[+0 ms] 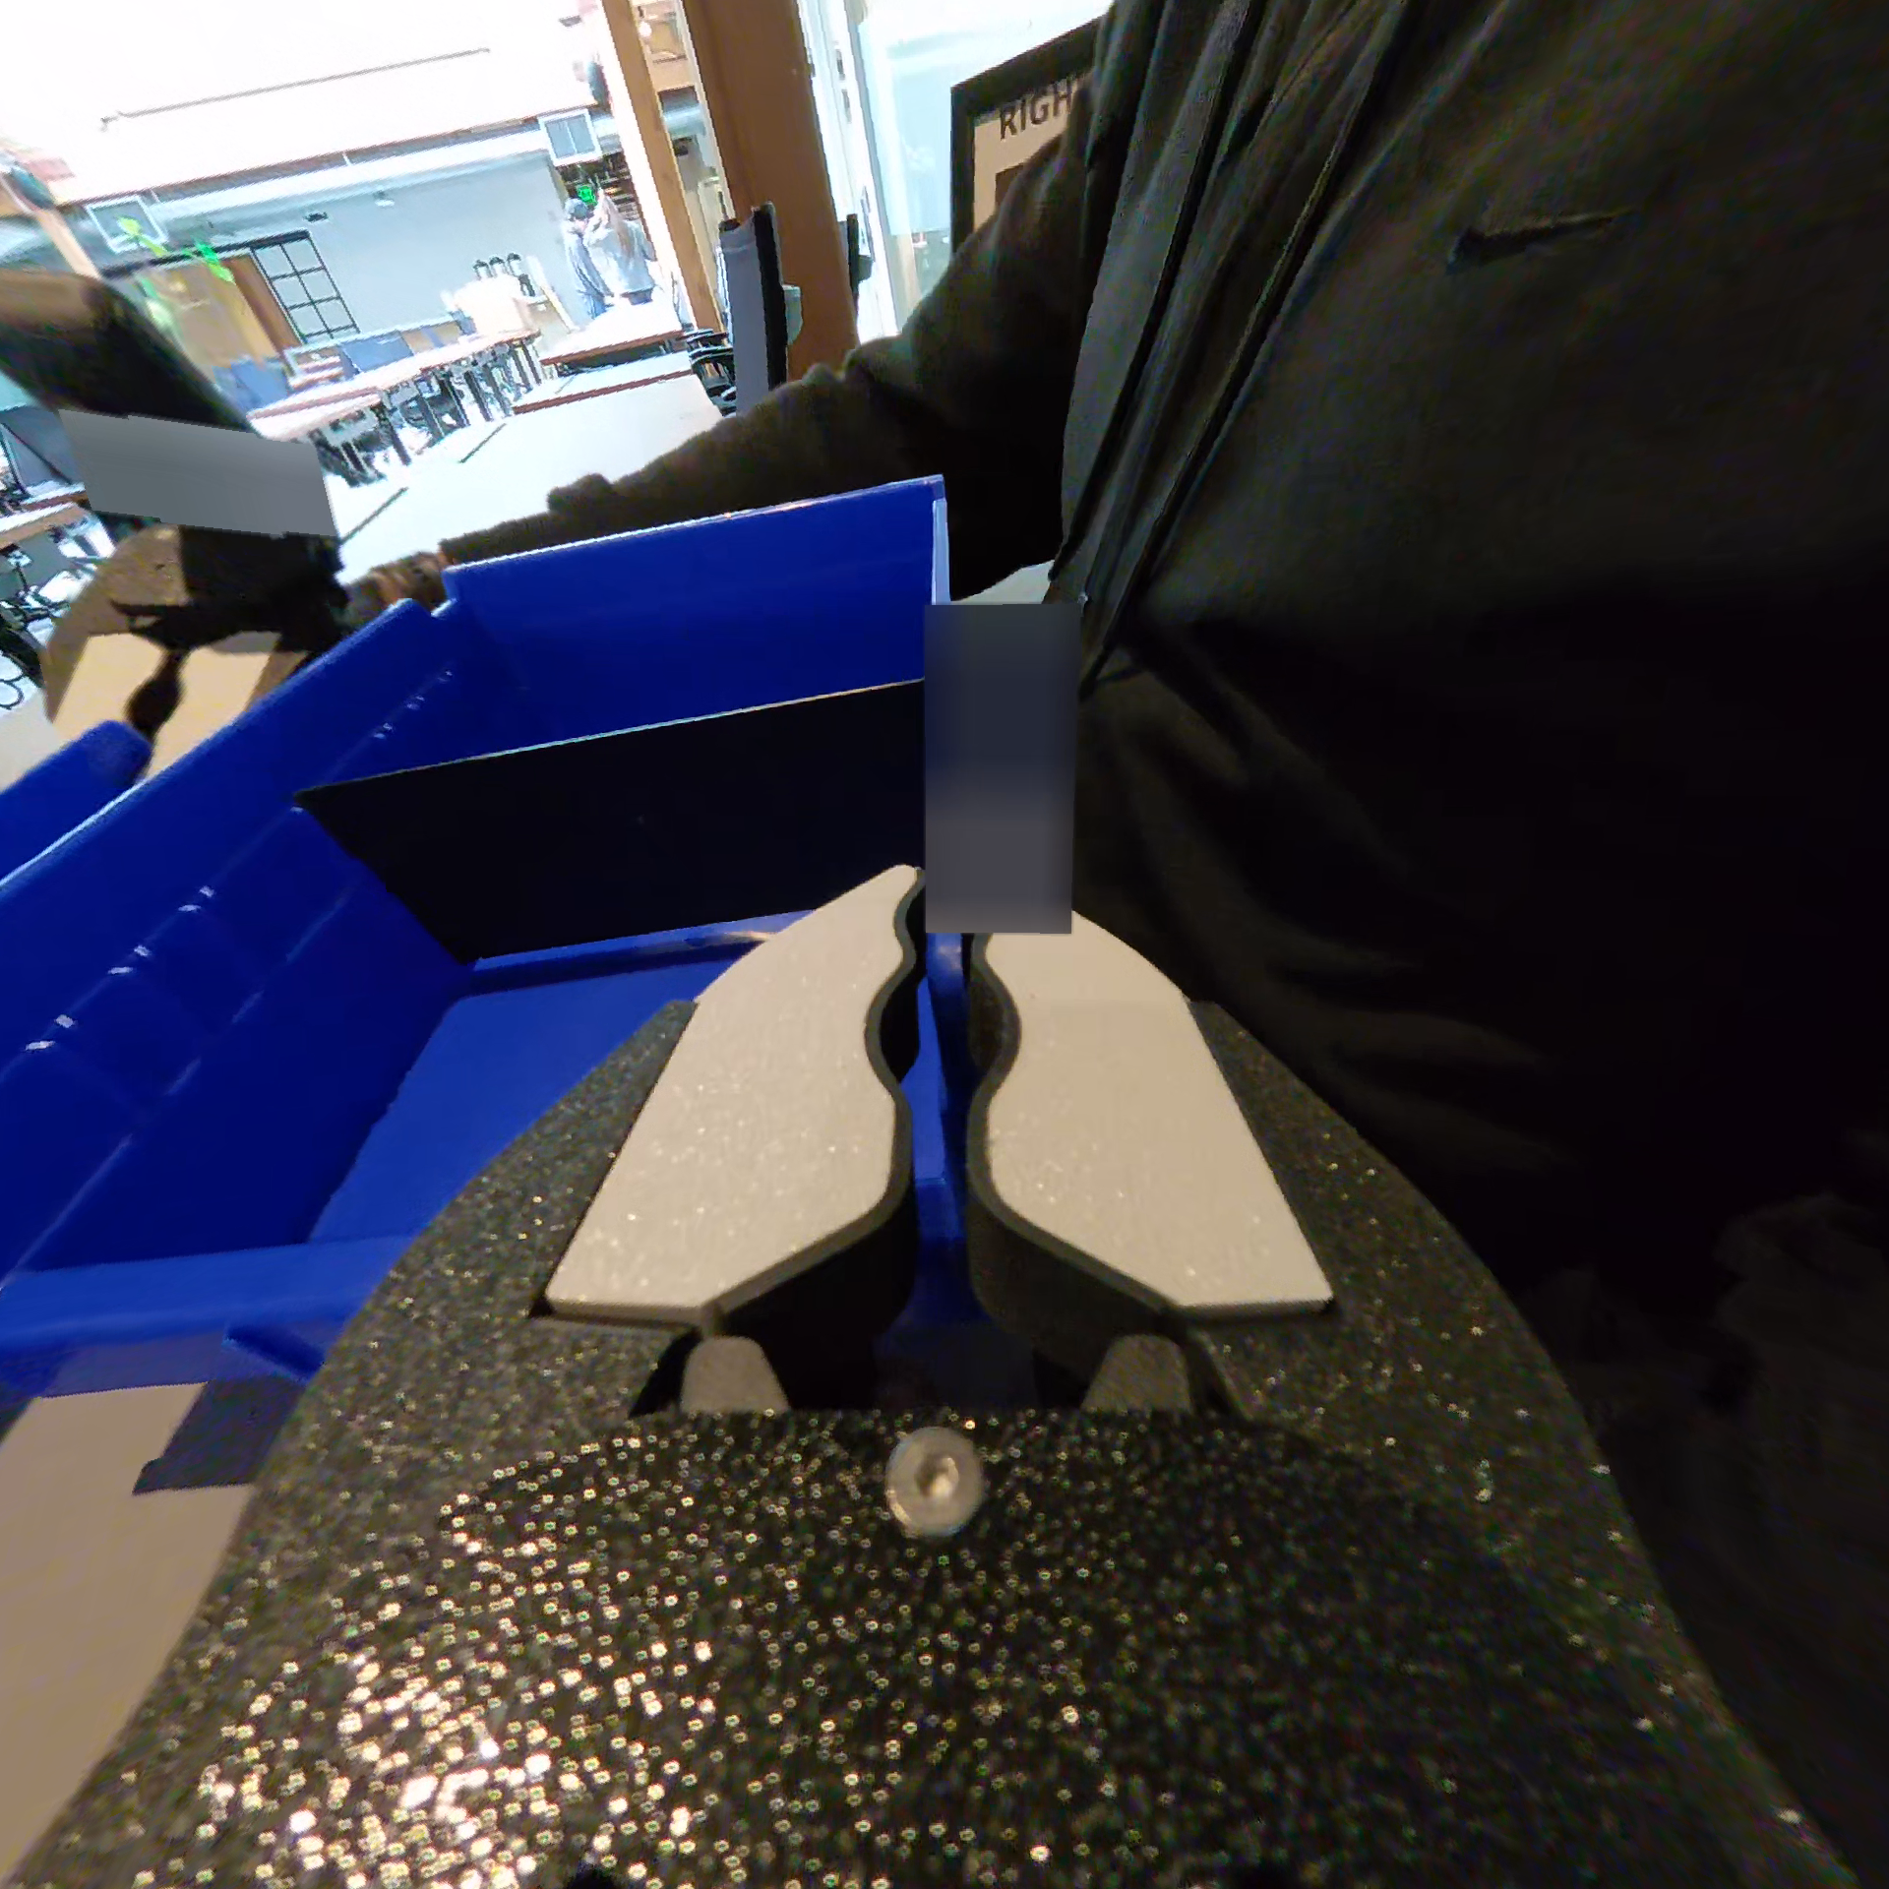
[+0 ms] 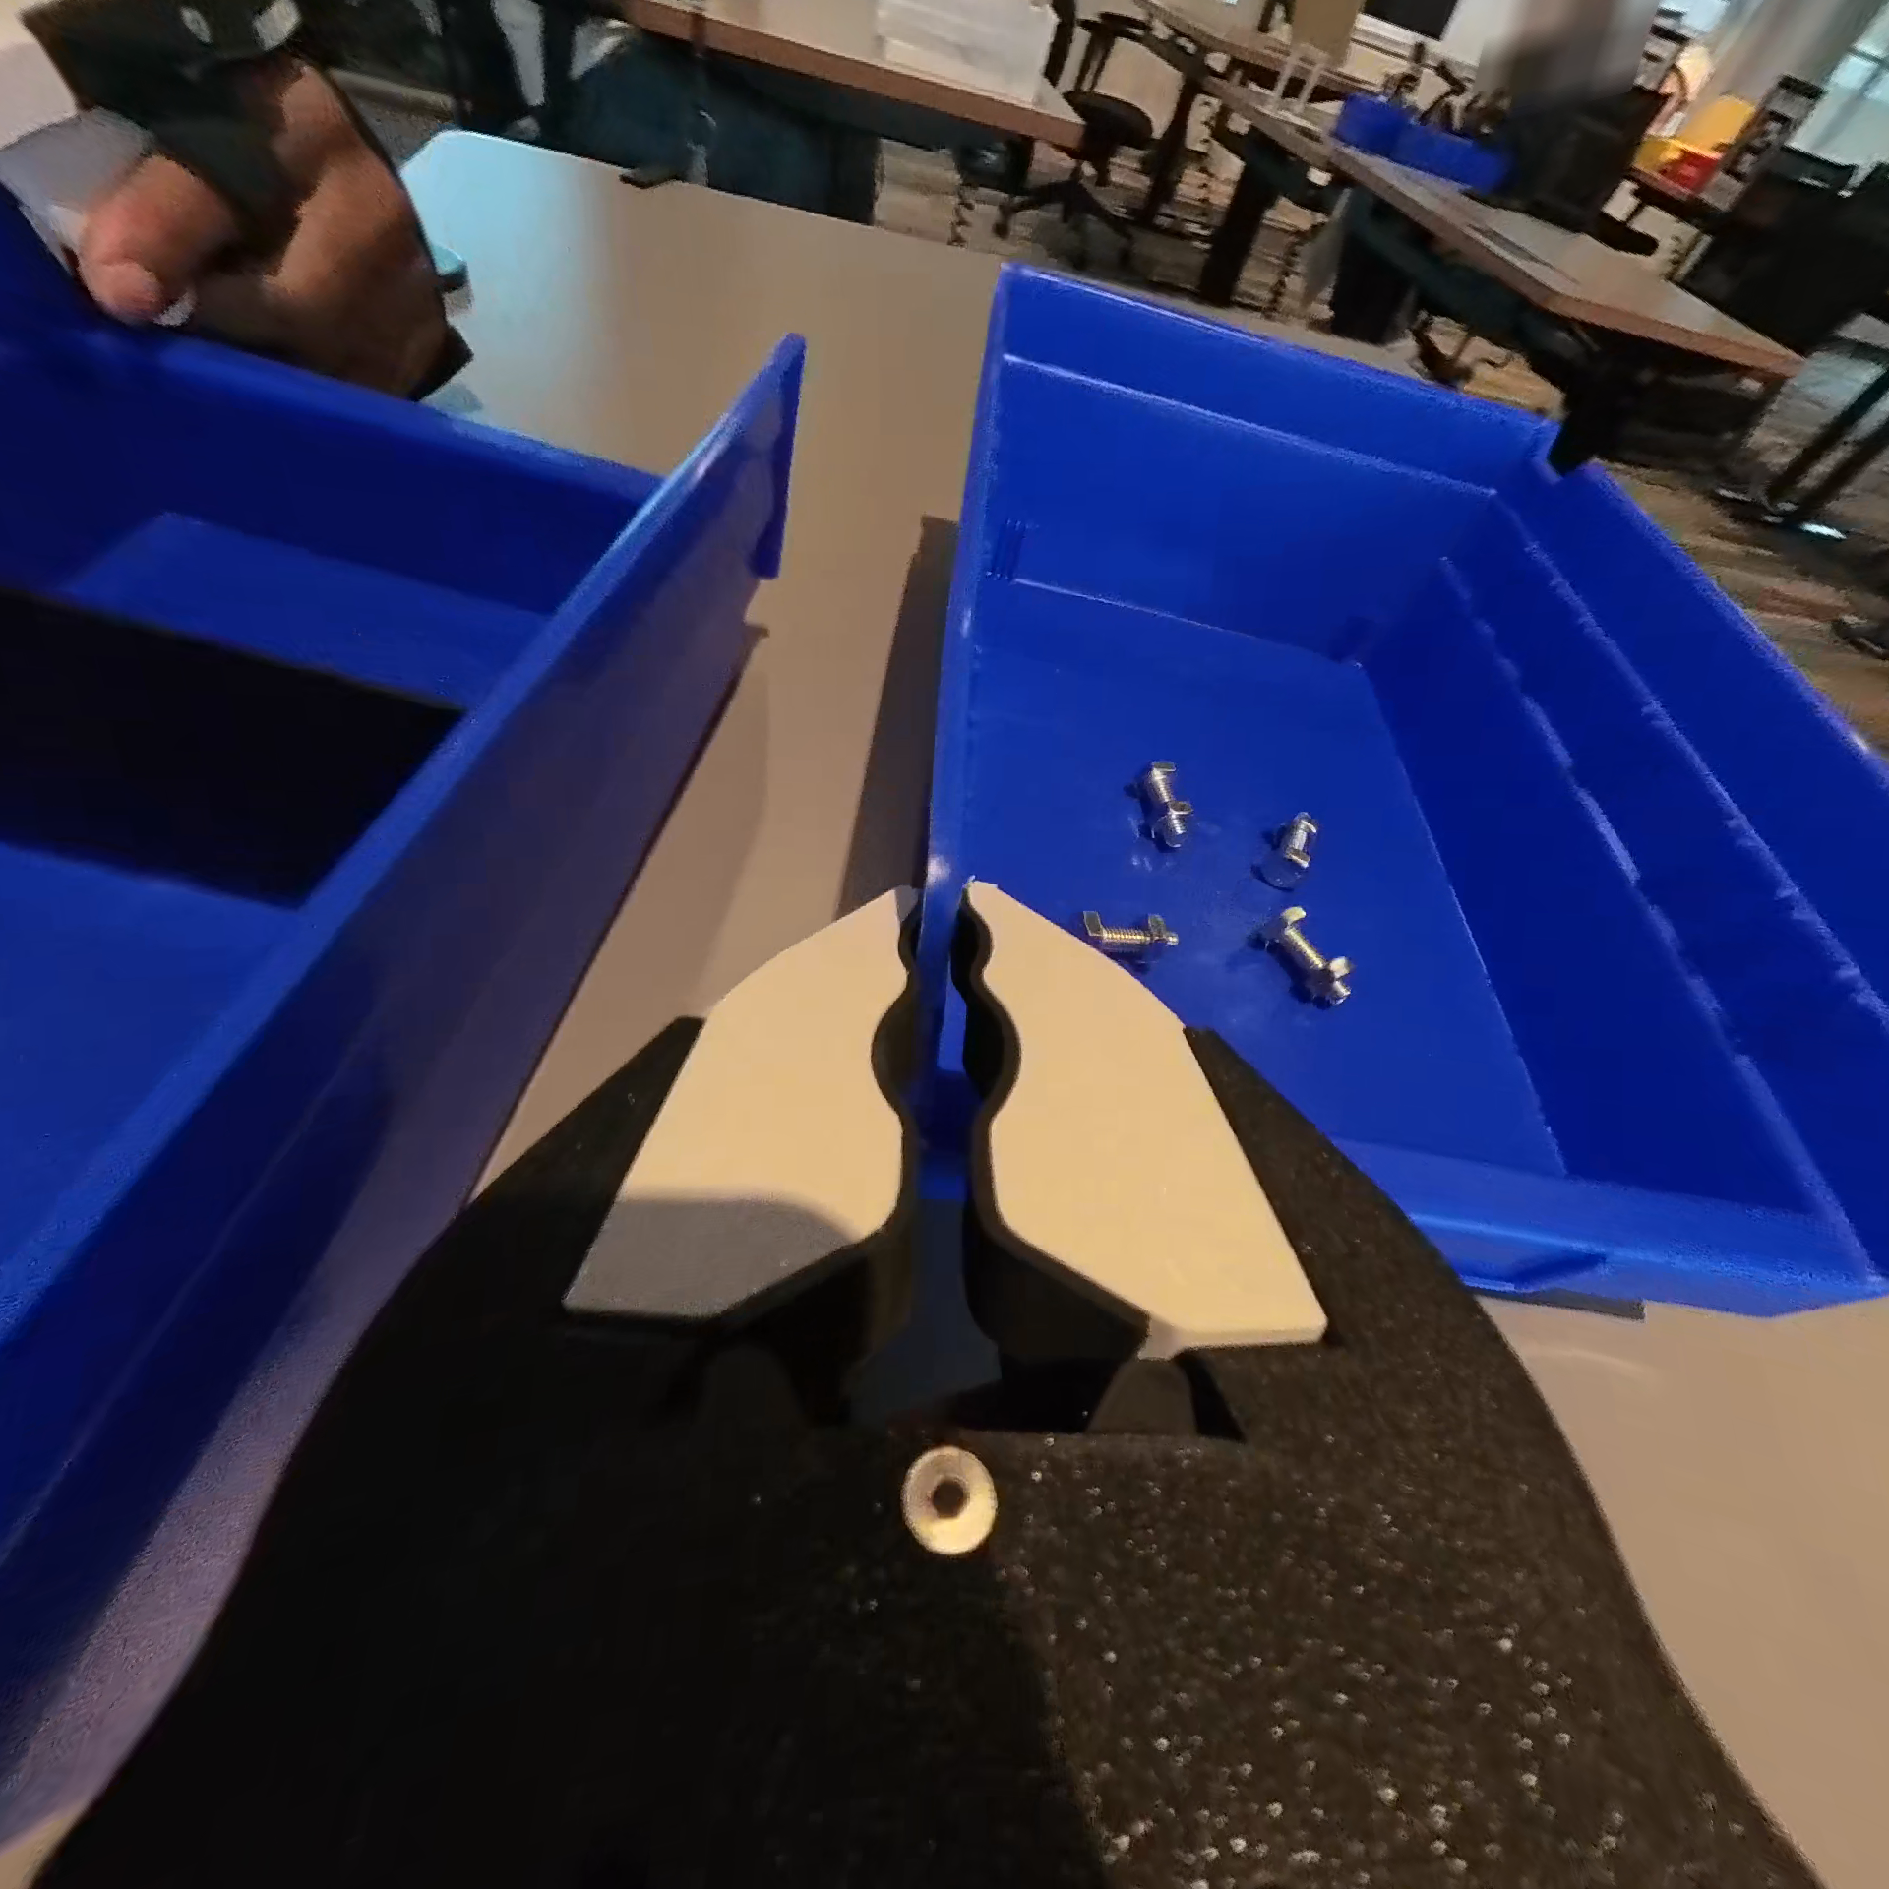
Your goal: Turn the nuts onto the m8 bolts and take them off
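Tongs first: the right gripper [image 2: 935,920] has its grey fingers [image 2: 787,1104] drawn close, with the thin blue edge of a bin wall running in the narrow slot between them; whether it pinches that wall cannot be told. The left gripper [image 1: 946,915] shows a like narrow gap with a blue wall edge in it, its tip partly hidden by a blurred patch, so its grip cannot be told either. Each probably steadies or shifts a bin before any fastener is picked. The right bin [image 2: 1687,654], on the grey table [image 2: 654,286], holds four small silver bolts [image 2: 1222,879] scattered on its floor, each apparently with a nut already on; none is held. The left bin [image 1: 204,981] is split by a black divider [image 1: 634,818], and its visible compartments show no contents. A hand [image 2: 245,256] rests at its far corner.
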The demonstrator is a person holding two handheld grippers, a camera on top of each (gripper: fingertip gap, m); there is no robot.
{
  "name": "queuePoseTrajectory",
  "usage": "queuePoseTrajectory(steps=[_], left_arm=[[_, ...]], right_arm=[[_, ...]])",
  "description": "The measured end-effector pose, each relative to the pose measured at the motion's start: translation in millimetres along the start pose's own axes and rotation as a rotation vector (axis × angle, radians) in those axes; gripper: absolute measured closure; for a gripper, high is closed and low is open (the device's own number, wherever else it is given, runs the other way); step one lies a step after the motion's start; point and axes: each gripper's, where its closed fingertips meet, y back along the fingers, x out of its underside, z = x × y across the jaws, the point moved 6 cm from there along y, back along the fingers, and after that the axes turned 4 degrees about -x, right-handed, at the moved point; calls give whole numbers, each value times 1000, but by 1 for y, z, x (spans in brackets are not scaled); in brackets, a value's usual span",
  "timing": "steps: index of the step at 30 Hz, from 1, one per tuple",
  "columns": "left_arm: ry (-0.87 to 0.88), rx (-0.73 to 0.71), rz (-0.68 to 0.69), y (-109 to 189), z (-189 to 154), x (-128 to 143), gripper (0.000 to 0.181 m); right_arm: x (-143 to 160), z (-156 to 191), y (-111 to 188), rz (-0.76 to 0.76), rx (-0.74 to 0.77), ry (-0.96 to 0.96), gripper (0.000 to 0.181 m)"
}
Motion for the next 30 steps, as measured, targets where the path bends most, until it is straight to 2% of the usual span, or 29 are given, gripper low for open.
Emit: queuePoseTrajectory(steps=[8,11,13,18,21,23,27,30], left_arm=[[6,-6,5,-1,-1,0,177],[15,-10,6,-3,-1,-1,177],[22,-12,10,-6,-1,-1,177],[34,-31,28,-28,2,-3,176],[33,-36,38,-42,6,-5,177],[27,-49,54,-50,8,-6,177],[20,-68,87,-71,11,-10,177],[38,-85,96,-94,17,-13,177]], right_arm=[[-22,-3,-59,-35,-102,35,178],[-25,-3,-64,-15,-77,51,178],[-22,-6,-57,11,-7,64,176],[-8,-16,-7,62,190,32,169],[0,-16,25,28,248,-12,168],[5,-17,43,42,308,-26,160],[17,-28,94,151,580,-81,152],[33,-29,152,320,816,-103,149]])
